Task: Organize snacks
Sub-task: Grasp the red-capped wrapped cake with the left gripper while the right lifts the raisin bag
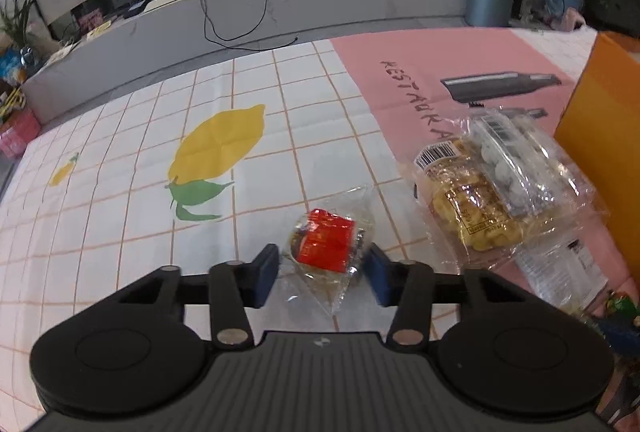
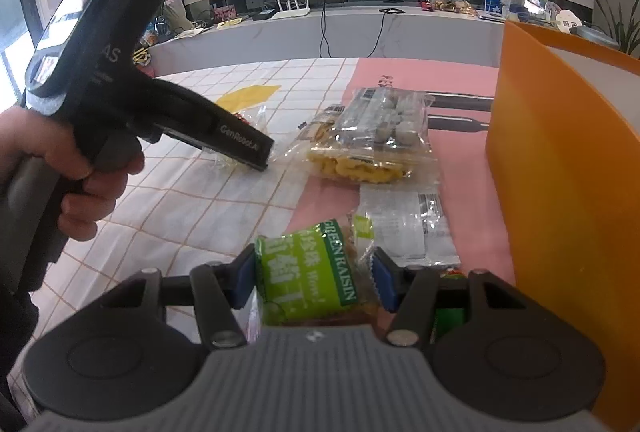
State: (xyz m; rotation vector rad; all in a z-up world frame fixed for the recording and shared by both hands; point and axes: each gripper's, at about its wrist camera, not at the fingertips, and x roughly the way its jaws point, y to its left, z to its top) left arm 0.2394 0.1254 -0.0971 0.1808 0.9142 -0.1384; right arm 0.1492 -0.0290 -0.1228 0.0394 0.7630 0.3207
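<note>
1. The left gripper (image 1: 322, 268) is straddling the red snack packet (image 1: 329, 245) on the tabletop (image 1: 120, 168), fingers apart; its loose wrapper risks slipping.
2. The right gripper (image 2: 314, 278) is clamping the green raisin pack (image 2: 308, 278) beside the orange box (image 2: 560, 160); a weak pinch could be dropping it.

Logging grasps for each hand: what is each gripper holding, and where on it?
Right gripper pinches the green raisin packet by its side edges. Left gripper brackets the red snack packet; contact unclear.
</note>
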